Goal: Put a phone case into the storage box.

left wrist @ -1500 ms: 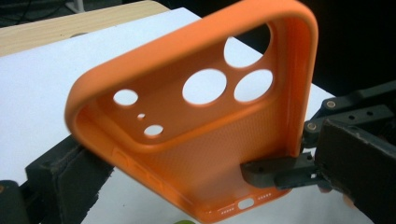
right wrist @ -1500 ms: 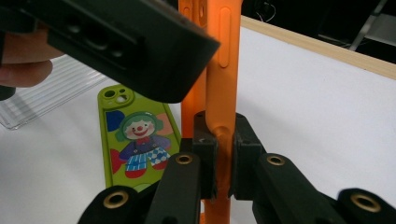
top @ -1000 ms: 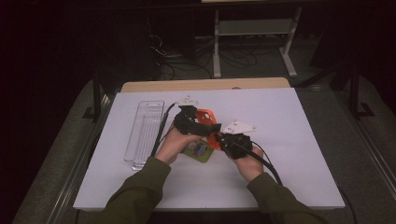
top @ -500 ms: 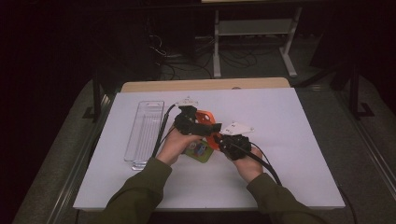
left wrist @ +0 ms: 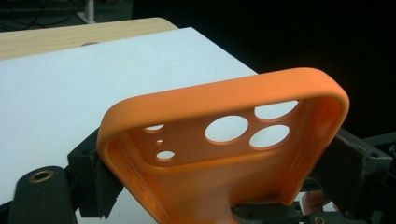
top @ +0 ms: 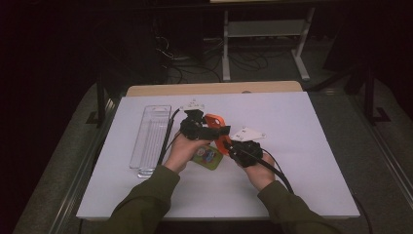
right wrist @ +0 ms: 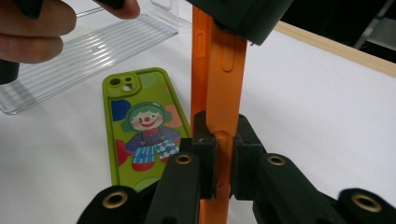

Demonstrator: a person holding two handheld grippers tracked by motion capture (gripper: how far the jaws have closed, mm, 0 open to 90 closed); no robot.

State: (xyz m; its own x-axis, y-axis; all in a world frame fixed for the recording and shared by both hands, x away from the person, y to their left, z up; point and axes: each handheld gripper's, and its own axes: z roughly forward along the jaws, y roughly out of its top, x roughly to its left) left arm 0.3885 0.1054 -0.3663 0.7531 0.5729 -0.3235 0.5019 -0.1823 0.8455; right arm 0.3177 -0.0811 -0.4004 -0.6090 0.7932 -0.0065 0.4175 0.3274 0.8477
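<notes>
Both grippers are clamped on one orange phone case (right wrist: 217, 70), which is held on edge above the white table (top: 311, 146). By the right gripper (right wrist: 219, 156) its thin side wall is pinched between flat black pads (right wrist: 247, 149). The left gripper (left wrist: 210, 172) has just been closing, and its jaws are now pressed against the case's two long sides. A soft, matte rubbery shell with rounded corners and round camera holes is seen. A glossy green phone case (right wrist: 140, 130) printed with a clown lies flat beneath, near a ribbed clear plastic tray (top: 150, 141).
</notes>
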